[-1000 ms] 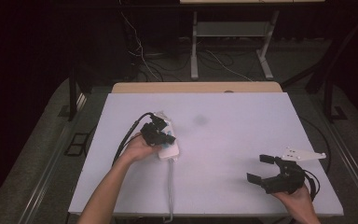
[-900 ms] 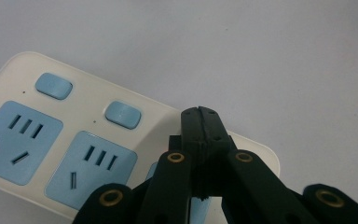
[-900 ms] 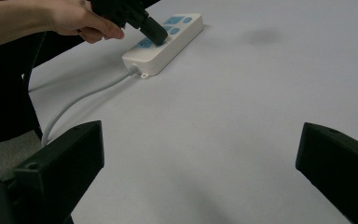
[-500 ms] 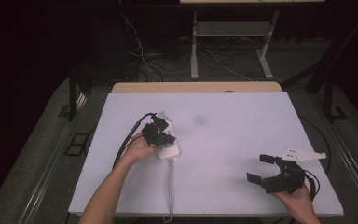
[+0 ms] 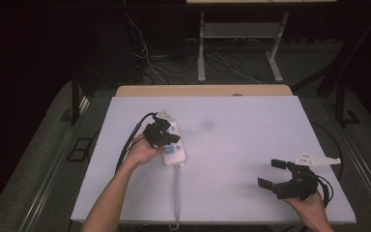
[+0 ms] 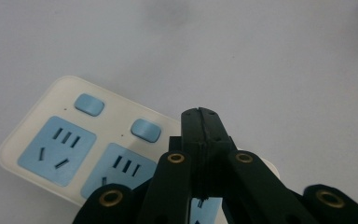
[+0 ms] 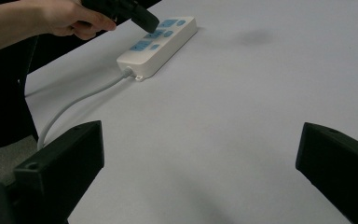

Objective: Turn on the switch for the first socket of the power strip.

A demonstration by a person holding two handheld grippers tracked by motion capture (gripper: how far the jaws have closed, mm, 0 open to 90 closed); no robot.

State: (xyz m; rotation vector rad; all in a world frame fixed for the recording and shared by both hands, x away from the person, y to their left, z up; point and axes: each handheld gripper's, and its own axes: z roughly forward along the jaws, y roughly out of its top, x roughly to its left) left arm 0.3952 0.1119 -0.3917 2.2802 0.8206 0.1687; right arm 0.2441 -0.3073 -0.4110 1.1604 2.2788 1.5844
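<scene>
1. A person's left gripper (image 5: 160, 133) is hovering over a white power strip (image 5: 174, 146) on the left half of a pale table (image 5: 251, 145), its jaws pressed fully together with nothing between them; from the left gripper view the closed tip (image 6: 200, 122) is pointing down just beside one of the strip's small blue switches (image 6: 145, 129), though whether it is touching the casing cannot be told.

2. The right gripper (image 5: 276, 175) is waiting near the table's front right corner, well apart from the strip, its jaws spread wide and holding nothing.

3. The power strip (image 7: 161, 44) is lying flat, face up, with its long axis running away from the person; its grey-white cord (image 5: 176, 198) is trailing off the near end toward the front edge of the table.

4. The strip is showing a cream-white rounded casing, light blue socket panels (image 6: 57, 149) with dark slots, and a rounded blue rocker switch (image 6: 89, 103) above each socket.

5. Judging by its looks, the strip is going to handle as a stiff, fairly light plastic body with a smooth, somewhat slippery shell, likely to skate on the table if pushed from the side.

6. The cord is looking flexible and would drag behind. A secure hold would be across the narrow width of the casing, near the middle; a switch calls for a straight downward press.
</scene>
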